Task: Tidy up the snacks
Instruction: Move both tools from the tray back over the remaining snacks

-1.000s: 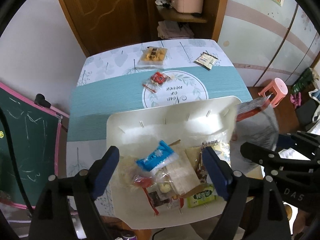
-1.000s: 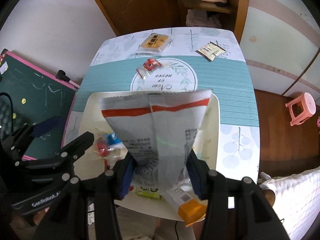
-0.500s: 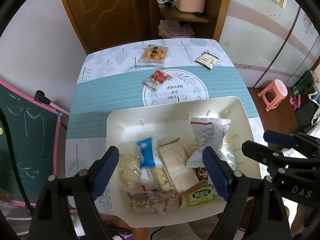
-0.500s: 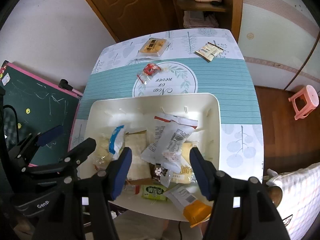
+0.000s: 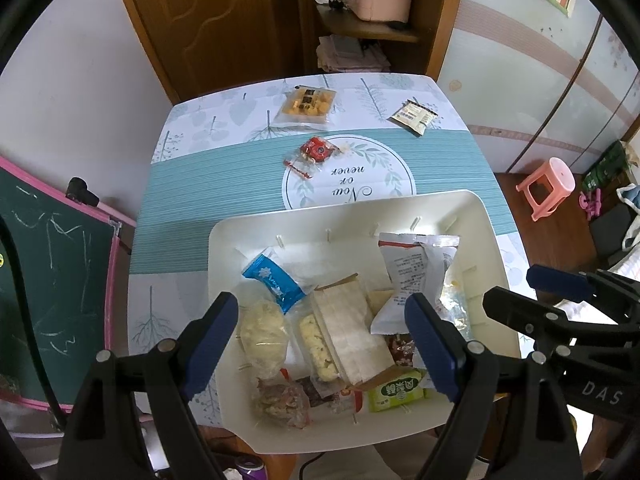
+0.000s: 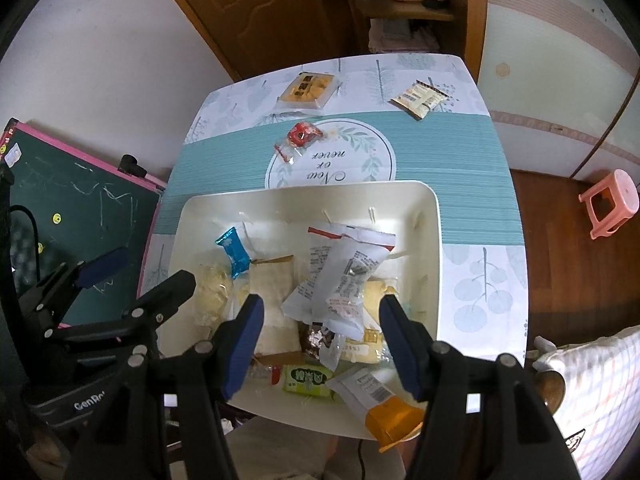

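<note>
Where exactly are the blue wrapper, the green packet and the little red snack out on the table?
blue wrapper (image 5: 276, 283), left wrist view, middle of the blue film.
green packet (image 6: 307, 379), right wrist view, centre of its printed face.
red snack (image 5: 316, 149), left wrist view, the red part inside its clear wrap.

The far strip of the tray (image 5: 476, 216), toward the top of the frame, lay bare; its near half was crowded with packets, the white bag (image 5: 408, 276) leaning highest at the right. Both grippers, left (image 5: 320, 344) and right (image 6: 320, 344), hung over that heap with nothing between their spread jaws. Beyond the tray the tablecloth (image 5: 208, 196) was open at left and right, with only a red candy (image 5: 314, 150), a yellow pack (image 5: 306, 104) and a beige sachet (image 5: 414, 116) lying well apart in the upper part.
</note>
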Demonstrator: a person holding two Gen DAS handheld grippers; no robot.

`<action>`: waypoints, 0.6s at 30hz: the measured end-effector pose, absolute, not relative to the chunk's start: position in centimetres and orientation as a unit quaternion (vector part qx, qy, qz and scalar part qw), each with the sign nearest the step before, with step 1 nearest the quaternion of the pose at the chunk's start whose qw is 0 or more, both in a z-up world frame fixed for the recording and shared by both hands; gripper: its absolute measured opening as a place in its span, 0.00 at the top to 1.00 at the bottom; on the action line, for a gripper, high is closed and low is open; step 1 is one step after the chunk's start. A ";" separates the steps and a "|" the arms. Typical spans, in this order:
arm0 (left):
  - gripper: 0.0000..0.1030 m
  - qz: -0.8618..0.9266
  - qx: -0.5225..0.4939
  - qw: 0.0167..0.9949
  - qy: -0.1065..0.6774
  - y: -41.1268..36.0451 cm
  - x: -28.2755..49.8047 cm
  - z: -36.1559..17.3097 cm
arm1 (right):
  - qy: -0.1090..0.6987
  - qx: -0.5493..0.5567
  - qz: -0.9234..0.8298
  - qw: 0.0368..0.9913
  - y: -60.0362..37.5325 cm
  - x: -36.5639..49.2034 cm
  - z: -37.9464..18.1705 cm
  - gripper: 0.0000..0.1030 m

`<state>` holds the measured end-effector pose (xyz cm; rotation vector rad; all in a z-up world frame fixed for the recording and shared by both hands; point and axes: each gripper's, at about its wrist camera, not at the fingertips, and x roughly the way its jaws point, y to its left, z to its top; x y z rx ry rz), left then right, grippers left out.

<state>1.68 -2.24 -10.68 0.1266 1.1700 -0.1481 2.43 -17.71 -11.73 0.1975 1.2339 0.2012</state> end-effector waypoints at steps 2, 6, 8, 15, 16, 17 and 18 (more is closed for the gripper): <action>0.18 -0.071 0.060 0.829 0.552 -2.5 1.7 -10.8 | 0.577 0.094 0.093 0.806 -17.9 2.5 -11.8 0.41; 0.18 -0.072 0.064 0.827 0.553 -3.0 2.2 -10.9 | 0.578 0.099 0.089 0.805 -18.3 2.7 -12.0 0.41; 0.18 -0.073 0.066 0.826 0.555 -3.2 2.5 -11.0 | 0.579 0.102 0.087 0.804 -18.5 2.9 -12.0 0.41; 0.18 -0.077 0.082 0.829 0.547 -3.8 4.9 -10.3 | 0.571 0.103 0.075 0.811 -19.8 4.4 -11.4 0.41; 0.18 -0.078 0.086 0.831 0.544 -3.9 5.4 -10.1 | 0.568 0.103 0.070 0.814 -20.1 4.8 -11.2 0.41; 0.18 -0.079 0.089 0.831 0.543 -4.0 5.7 -10.0 | 0.566 0.104 0.067 0.815 -20.4 5.1 -11.0 0.41; 0.18 -0.081 0.096 0.833 0.539 -4.1 6.3 -9.8 | 0.563 0.104 0.065 0.817 -20.6 5.5 -10.7 0.41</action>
